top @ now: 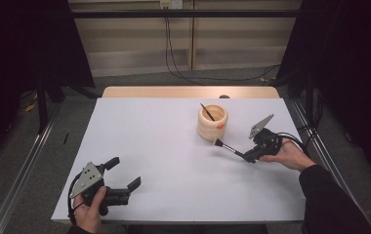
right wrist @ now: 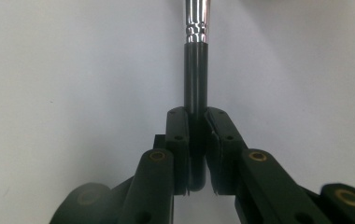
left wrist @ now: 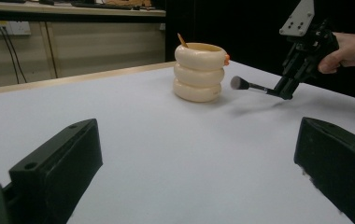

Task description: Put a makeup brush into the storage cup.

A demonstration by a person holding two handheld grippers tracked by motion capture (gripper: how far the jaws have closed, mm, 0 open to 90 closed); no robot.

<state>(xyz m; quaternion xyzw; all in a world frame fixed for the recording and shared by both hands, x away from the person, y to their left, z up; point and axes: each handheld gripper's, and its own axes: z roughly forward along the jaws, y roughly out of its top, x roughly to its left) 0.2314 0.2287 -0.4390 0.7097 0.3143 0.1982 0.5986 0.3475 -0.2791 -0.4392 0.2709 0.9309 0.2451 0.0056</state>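
A cream ribbed holder [top: 212,123] [left wrist: 199,72] stands on the white table, with a thin brush handle sticking up out of it. My right gripper [top: 250,155] [right wrist: 196,119] is shut on the black handle of a makeup brush [top: 228,147] [right wrist: 196,70]; the brush head [left wrist: 237,83] points at the holder's right side and hovers just short of it. The brush's silver ferrule shows at the top of the right gripper view. My left gripper [top: 124,173] rests at the table's near left, held in a hand, jaws wide apart with nothing between them.
The white table sheet [top: 164,161] runs under both grippers, with a wooden strip [top: 188,91] along its far edge. Cables hang down the back wall. Dark curtains and metal rails flank the table.
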